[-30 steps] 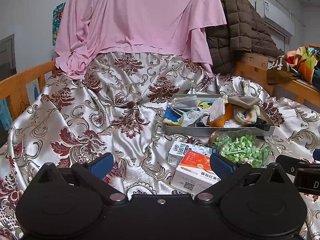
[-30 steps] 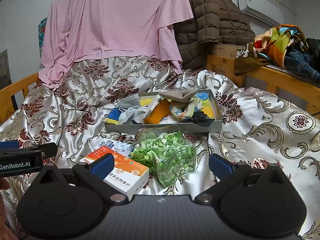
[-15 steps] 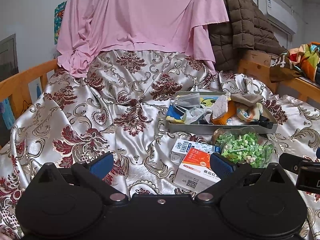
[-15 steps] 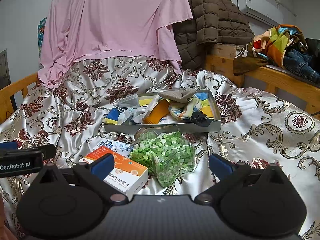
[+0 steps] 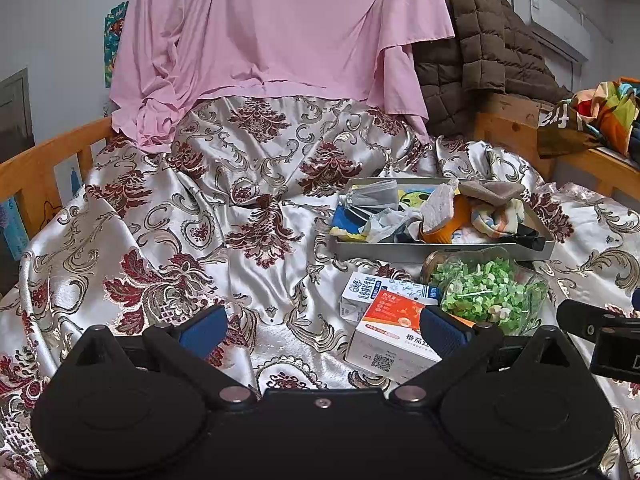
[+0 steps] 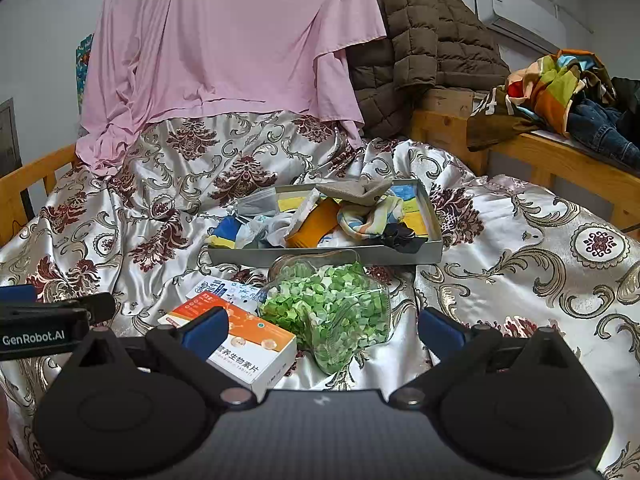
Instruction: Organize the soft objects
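Note:
A grey tray [image 6: 328,257] on the patterned bedspread holds several soft items: a grey cloth [image 6: 354,192], an orange piece [image 6: 316,224], a striped rag [image 6: 366,216], a black scrunchie [image 6: 402,236]. The tray shows in the left wrist view [image 5: 440,249] too. A clear container of green bits [image 6: 332,308] lies in front of it, beside an orange-and-white box [image 6: 244,340]. My left gripper [image 5: 322,326] is open and empty over the bedspread, left of the boxes. My right gripper [image 6: 322,326] is open and empty, just before the container.
A blue-and-white carton [image 5: 372,292] lies behind the orange box. A pink sheet [image 5: 276,28] and a brown quilted jacket [image 5: 480,40] hang at the back. Wooden bed rails [image 6: 560,156] carry piled clothes [image 6: 560,92] at the right. A wooden rail [image 5: 36,164] runs at the left.
The left gripper has drifted slightly left and back, so the tray and boxes sit a little further right. The right gripper has barely moved. Both stay open.

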The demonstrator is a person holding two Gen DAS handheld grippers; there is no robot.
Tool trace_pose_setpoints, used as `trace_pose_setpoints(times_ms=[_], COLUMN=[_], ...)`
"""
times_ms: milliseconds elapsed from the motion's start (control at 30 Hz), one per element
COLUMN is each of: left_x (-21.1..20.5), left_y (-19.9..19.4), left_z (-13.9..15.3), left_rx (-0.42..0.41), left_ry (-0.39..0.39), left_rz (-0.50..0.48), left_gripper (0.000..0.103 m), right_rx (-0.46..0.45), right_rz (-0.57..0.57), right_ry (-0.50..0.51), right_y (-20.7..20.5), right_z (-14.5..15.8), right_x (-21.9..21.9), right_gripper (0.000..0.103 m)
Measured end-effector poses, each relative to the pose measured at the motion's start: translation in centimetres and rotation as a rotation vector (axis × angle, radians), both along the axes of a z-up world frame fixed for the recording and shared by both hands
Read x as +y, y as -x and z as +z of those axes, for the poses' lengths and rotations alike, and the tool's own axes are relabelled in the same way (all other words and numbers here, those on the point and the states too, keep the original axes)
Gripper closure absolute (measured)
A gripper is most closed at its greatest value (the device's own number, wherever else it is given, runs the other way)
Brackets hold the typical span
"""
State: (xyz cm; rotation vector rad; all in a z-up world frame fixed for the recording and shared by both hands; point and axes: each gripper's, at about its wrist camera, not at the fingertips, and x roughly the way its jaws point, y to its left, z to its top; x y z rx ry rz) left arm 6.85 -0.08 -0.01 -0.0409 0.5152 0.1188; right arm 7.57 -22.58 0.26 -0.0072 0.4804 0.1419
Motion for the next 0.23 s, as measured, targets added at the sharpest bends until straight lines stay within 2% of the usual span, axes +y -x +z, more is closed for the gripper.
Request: trace_pose_setpoints(times_ms=[233], left_x=[0.05], left_y=[-0.02], left_z=[0.03], left_rx=[0.012], left_ry=[-0.003], left_rz=[0.001], left_gripper=[0.001], right_rx=[0.003], right_rz=[0.002], right_ry=[0.004], right_y=[0.02], right_z=[0.07], right_x=[0.18], right_gripper=[0.0])
